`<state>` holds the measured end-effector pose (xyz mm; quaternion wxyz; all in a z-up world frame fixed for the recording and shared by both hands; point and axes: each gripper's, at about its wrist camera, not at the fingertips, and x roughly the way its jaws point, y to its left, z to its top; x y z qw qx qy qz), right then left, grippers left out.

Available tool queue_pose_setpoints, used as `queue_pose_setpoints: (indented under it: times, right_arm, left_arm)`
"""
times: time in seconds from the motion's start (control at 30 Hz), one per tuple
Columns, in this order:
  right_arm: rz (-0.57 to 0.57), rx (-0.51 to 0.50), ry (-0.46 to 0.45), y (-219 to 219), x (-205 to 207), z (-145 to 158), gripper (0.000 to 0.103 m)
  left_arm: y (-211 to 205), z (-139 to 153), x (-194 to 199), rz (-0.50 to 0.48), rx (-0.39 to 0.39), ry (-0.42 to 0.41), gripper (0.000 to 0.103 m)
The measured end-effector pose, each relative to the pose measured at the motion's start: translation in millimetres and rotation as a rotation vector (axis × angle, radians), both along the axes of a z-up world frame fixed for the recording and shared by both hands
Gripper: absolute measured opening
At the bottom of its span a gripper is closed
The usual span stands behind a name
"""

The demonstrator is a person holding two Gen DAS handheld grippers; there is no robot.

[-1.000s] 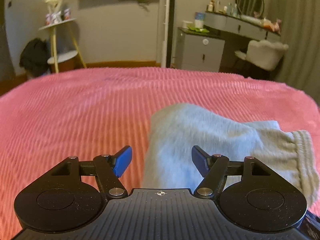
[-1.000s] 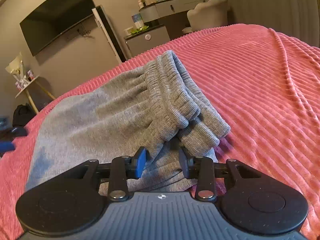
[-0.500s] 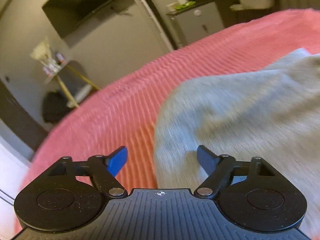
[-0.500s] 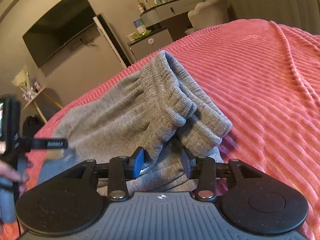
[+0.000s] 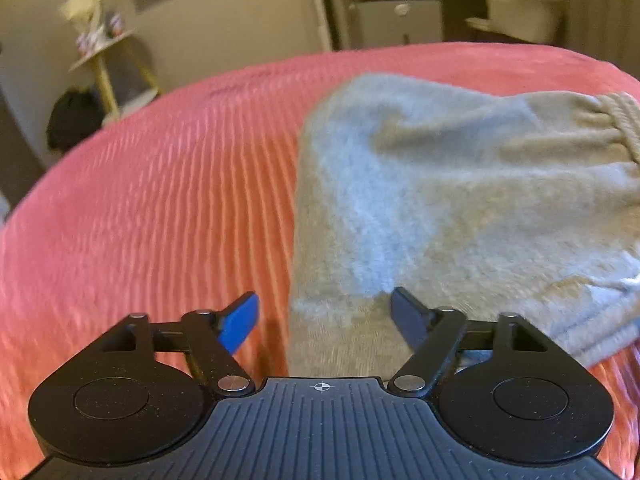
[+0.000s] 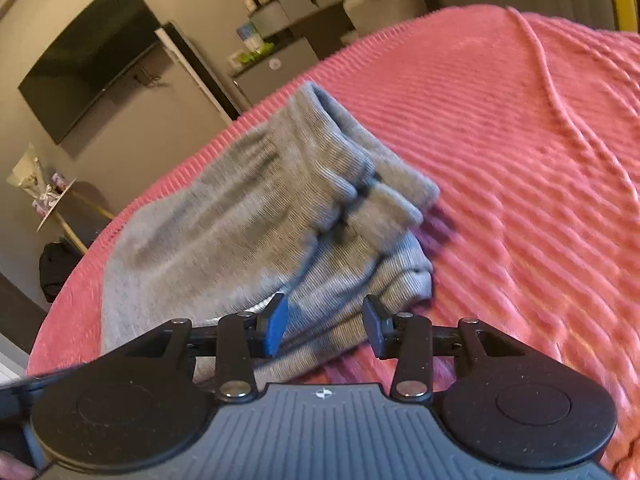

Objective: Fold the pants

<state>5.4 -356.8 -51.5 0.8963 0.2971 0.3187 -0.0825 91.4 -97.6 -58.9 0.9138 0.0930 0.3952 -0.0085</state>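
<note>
The grey pants (image 5: 452, 196) lie folded in a thick stack on the pink ribbed bedspread (image 5: 160, 200). In the right wrist view the pants (image 6: 256, 224) show their ribbed waistband and cuffs stacked at the right end. My left gripper (image 5: 324, 316) is open and empty, low over the near left edge of the stack. My right gripper (image 6: 324, 324) is open and empty, just above the near right corner of the stack. Both views are blurred by motion.
The pink bedspread (image 6: 520, 160) stretches wide to the right of the pants. Beyond the bed stand a wall TV (image 6: 88, 56), a grey cabinet (image 5: 396, 20), a fluffy chair (image 5: 524, 12) and a small side table (image 5: 104, 52).
My right gripper's jaws have opened wider and it has pulled back and up from the pants' waistband end. My left gripper has swung level again over the pants' left edge.
</note>
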Motion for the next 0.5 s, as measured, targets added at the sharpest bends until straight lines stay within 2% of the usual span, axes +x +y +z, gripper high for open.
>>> queue_pose_setpoints:
  times: [0.03, 0.1, 0.17, 0.23, 0.3, 0.37, 0.5]
  right_arm:
    - [0.004, 0.007, 0.004, 0.1, -1.4, -1.1, 0.044]
    - [0.004, 0.022, 0.017, -2.1, -3.9, -2.5, 0.045]
    - [0.015, 0.04, 0.02, -3.6, -8.1, -2.3, 0.052]
    - [0.023, 0.06, 0.014, -5.1, -12.9, -2.1, 0.058]
    - [0.049, 0.109, -0.013, -9.0, -15.3, -2.6, 0.064]
    - [0.06, 0.174, -0.041, -16.7, -15.6, -4.7, 0.075]
    - [0.029, 0.256, -0.078, -36.7, -9.2, -8.5, 0.078]
  left_arm:
    - [4.9, 1.5, 1.5, 0.029, -0.026, 0.015, 0.091]
    - [17.1, 10.1, 0.3, 0.071, -0.123, 0.052, 0.089]
    - [29.1, 16.9, -11.5, 0.072, -0.2, 0.061, 0.089]
    - [40.2, 22.5, -31.9, 0.063, -0.24, 0.042, 0.088]
    - [51.0, 25.3, -52.1, 0.051, -0.251, 0.033, 0.087]
    - [59.8, 25.3, -73.3, 0.054, -0.238, 0.013, 0.087]
    - [70.3, 15.0, -100.1, 0.096, -0.2, -0.011, 0.087]
